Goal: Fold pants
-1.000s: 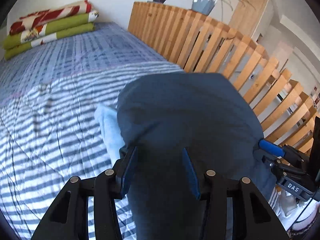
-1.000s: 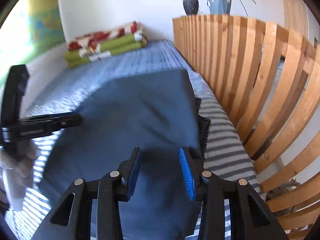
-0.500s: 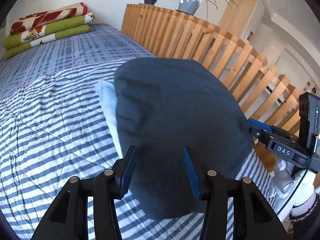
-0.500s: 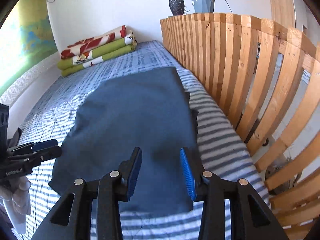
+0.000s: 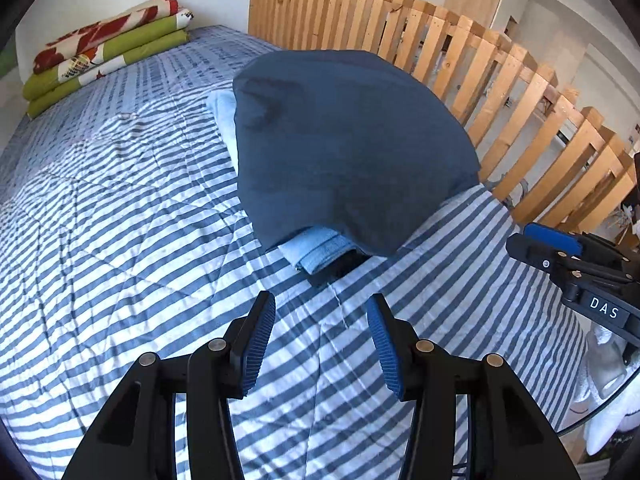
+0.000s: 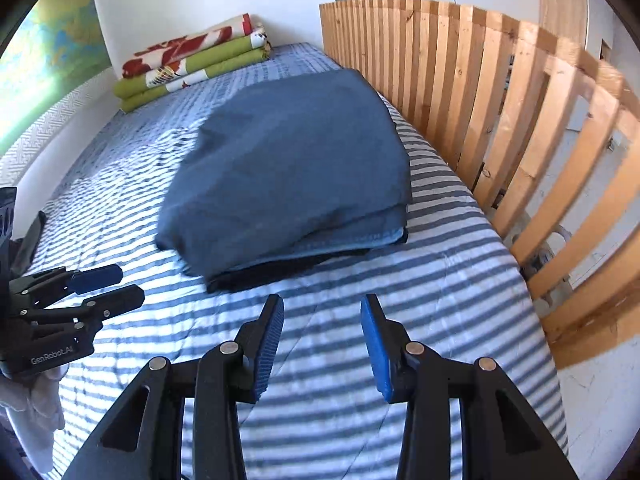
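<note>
1. Left wrist view: the dark blue pants lie folded into a rounded, flat bundle on the striped bedspread, on the side of the bed nearest the wooden slatted railing. The top surface is smooth, with a few curved creases near the far left corner.
2. Beneath the near edge of the pants a light blue folded garment pokes out, and under that a black layer shows; pale blue cloth also peeks along the left side of the bundle.
3. The left gripper hangs over bare bedspread, apart from the pile, its blue-padded fingers spread and holding nothing.
4. At the right edge the right gripper is seen side-on; from here its opening cannot be judged.
5. Folded green and red-patterned bedding rests at the far end of the bed.
6. Right wrist view: the pants sit as the top layer of a stack, with lighter blue and black edges showing at the near side, close beside the railing.
7. The right gripper has its fingers spread wide over the bedspread, empty, short of the stack.
8. The left gripper appears at the left, fingers parted, with a white-gloved hand below it.
</note>
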Action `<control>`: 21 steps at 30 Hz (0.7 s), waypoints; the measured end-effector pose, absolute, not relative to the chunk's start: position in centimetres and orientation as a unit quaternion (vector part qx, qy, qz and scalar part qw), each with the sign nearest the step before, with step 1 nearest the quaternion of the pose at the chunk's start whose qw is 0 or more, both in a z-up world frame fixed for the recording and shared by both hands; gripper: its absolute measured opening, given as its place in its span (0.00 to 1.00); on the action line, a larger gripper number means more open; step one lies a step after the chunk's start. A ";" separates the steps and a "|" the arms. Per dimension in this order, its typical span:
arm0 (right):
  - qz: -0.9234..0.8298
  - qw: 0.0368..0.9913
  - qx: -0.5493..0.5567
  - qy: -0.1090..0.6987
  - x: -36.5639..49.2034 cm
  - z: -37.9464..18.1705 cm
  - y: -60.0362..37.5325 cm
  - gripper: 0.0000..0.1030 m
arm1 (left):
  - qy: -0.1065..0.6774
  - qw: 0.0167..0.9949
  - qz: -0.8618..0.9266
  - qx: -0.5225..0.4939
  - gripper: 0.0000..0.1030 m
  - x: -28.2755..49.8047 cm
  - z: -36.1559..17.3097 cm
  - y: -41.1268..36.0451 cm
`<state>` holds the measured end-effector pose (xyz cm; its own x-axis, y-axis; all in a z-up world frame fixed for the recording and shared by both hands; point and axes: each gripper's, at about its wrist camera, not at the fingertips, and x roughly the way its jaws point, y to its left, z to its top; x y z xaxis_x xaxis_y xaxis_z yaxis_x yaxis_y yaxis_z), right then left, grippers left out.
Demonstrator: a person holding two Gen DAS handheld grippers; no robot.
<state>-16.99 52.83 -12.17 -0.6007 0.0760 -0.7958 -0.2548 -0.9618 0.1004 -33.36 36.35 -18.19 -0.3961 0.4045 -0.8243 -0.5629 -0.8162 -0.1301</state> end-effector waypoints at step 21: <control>0.954 0.053 -0.292 0.044 6.8 1.4 35.9 0.45 | 0.074 0.264 0.916 -0.293 0.67 -2.1 0.8 21.3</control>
<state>6.78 35.95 1.45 -0.8242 0.0759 -0.5612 -0.1278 -0.9904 0.0536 -2.06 21.25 0.81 -0.6890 0.4401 -0.5758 -0.5266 -0.8499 -0.0195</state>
